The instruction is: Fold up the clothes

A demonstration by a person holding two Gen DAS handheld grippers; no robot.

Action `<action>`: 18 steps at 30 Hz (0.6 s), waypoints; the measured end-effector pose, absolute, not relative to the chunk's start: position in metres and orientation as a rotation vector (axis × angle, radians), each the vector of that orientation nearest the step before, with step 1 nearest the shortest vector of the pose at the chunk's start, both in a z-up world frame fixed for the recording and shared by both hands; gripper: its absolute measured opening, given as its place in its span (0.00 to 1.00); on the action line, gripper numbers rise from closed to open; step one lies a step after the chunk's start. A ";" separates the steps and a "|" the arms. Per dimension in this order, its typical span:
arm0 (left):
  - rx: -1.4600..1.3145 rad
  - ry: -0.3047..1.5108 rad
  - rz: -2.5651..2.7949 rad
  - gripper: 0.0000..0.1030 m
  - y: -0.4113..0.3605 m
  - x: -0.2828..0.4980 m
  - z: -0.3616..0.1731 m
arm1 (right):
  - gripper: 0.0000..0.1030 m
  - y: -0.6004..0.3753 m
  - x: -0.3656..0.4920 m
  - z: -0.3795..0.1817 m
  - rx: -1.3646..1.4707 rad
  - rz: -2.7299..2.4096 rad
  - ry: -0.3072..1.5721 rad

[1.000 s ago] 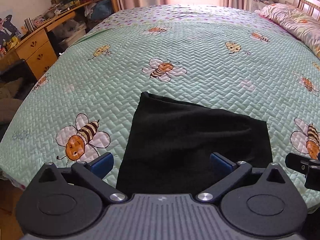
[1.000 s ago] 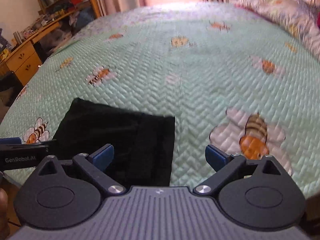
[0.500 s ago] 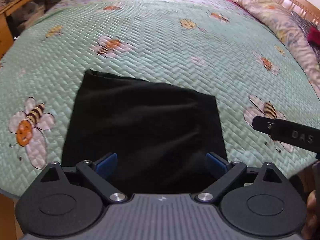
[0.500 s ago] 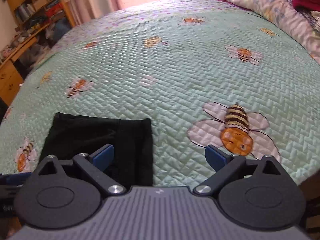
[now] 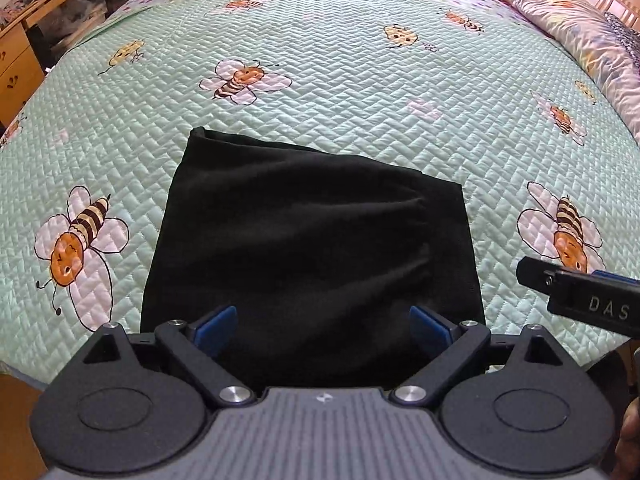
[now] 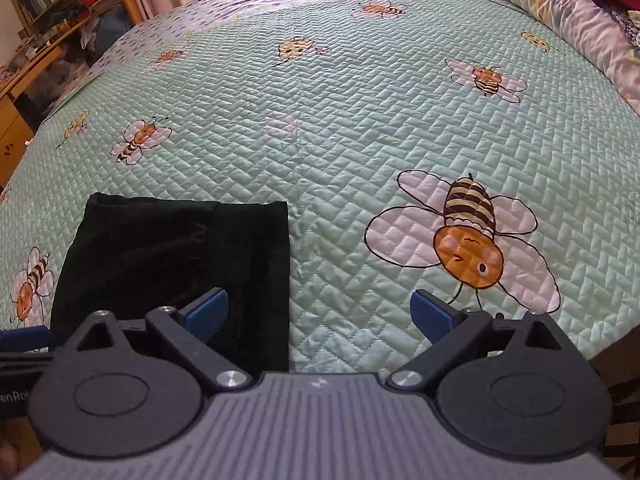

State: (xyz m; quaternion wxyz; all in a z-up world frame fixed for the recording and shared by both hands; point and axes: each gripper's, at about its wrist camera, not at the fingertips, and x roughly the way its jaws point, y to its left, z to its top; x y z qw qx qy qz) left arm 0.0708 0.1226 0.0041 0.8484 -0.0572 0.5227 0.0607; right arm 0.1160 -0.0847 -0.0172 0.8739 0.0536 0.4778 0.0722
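**Black garment lies folded at the near edge of the bed; both grippers hang wide apart above it**

Nearest in the left wrist view, the left gripper (image 5: 322,322) has its blue fingers spread wide with nothing between them. Just beyond, filling the 6 o'clock part of that view, lies the black garment (image 5: 312,248), a compact rectangle with layered edges showing along its far side and a soft ridge across the top. At 3 o'clock the right gripper's finger pokes in from the side.

In the right wrist view the right gripper (image 6: 320,312) is likewise spread and empty, with the garment (image 6: 176,256) at 8 o'clock and its straight right edge running under the left finger. Past it the bee-print quilt (image 6: 344,128) stretches away to 12 o'clock, with a pillow roll (image 5: 568,20) at 2 o'clock and a wooden desk (image 5: 20,60) at 10 o'clock.

The garment already lies folded flat; this could suit a finished fold or a pause before another. The risks: a finger dragging across the top layer could pull the folds askew, pinching one layer alone could peel the stack open, and the near edge sits close to the bed's rim, where a nudge could slide it off.
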 end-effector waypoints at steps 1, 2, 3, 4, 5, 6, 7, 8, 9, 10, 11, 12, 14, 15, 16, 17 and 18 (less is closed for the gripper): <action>-0.118 1.106 0.126 0.91 0.121 0.071 0.003 | 0.95 -0.085 0.116 -0.018 0.111 0.150 1.000; -0.116 1.110 0.124 0.91 0.120 0.072 0.002 | 0.95 -0.085 0.117 -0.018 0.110 0.150 1.002; -0.112 1.113 0.122 0.91 0.119 0.072 0.001 | 0.95 -0.085 0.117 -0.019 0.109 0.150 1.003; -0.108 1.115 0.119 0.91 0.117 0.072 0.000 | 0.95 -0.086 0.118 -0.019 0.108 0.149 1.005; -0.104 1.116 0.117 0.91 0.115 0.073 -0.001 | 0.95 -0.086 0.118 -0.020 0.107 0.149 1.007; -0.102 1.117 0.116 0.91 0.114 0.073 -0.001 | 0.95 -0.086 0.118 -0.020 0.106 0.149 1.009; -0.099 1.116 0.119 0.91 0.113 0.073 -0.002 | 0.95 -0.087 0.119 -0.020 0.107 0.148 1.009; -0.096 1.115 0.121 0.91 0.113 0.073 -0.002 | 0.95 -0.087 0.119 -0.021 0.109 0.147 1.009; -0.094 1.114 0.124 0.91 0.112 0.073 -0.002 | 0.95 -0.088 0.120 -0.021 0.111 0.146 1.008; -0.093 1.113 0.129 0.91 0.113 0.073 -0.002 | 0.95 -0.089 0.120 -0.021 0.113 0.145 1.008; -0.093 1.110 0.134 0.91 0.114 0.073 -0.001 | 0.95 -0.088 0.120 -0.022 0.110 0.145 1.008; -0.092 1.107 0.138 0.91 0.115 0.072 -0.001 | 0.95 -0.087 0.120 -0.022 0.107 0.145 1.009; -0.094 1.102 0.146 0.91 0.118 0.072 0.000 | 0.95 -0.084 0.120 -0.023 0.098 0.152 1.011; -0.097 1.101 0.149 0.91 0.119 0.071 0.001 | 0.95 -0.083 0.120 -0.023 0.093 0.155 1.013; -0.099 1.099 0.153 0.91 0.121 0.071 0.001 | 0.95 -0.081 0.120 -0.023 0.089 0.162 1.013; -0.099 1.097 0.157 0.91 0.122 0.071 0.002 | 0.95 -0.079 0.119 -0.023 0.086 0.169 1.013; -0.100 1.095 0.161 0.91 0.124 0.070 0.002 | 0.95 -0.077 0.119 -0.023 0.083 0.177 1.013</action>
